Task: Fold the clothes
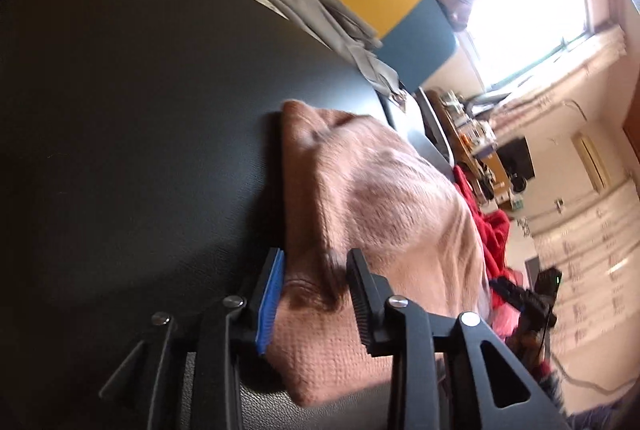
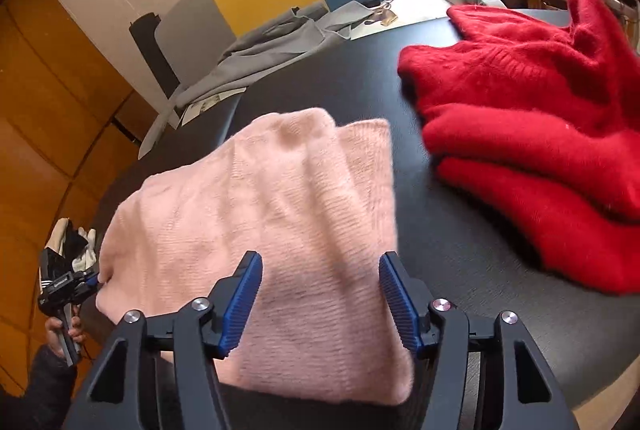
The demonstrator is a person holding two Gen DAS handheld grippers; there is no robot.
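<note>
My left claw point(image 1: 316, 270) stands part open astride one edge of the folded pink sweater point(image 1: 380, 197); the knit bulges up between the blue pad and the black one, and from this blurred view I cannot tell for sure whether the pads touch it, though they seem to stand clear. My right claw point(image 2: 320, 286) is open too, its two blue pads set wide apart above the same pink sweater point(image 2: 264, 213), which lies folded on the black table point(image 2: 460, 270) near its front edge. Across the fold, at the sweater's left corner, my other claw point(image 2: 86, 280) shows small and dark, with a hand point(image 2: 64, 330) under it; white marks on its body may be lettering, too small to read. The red sweater point(image 2: 532, 125) lies folded in a heap to the right, well apart from the pink one, cut off by the picture's edge. A grey garment point(image 2: 276, 41) sprawls at the far side, over a sheet with a printed brown figure point(image 2: 384, 14) that I cannot make out. I find no label or brand on either sweater.
</note>
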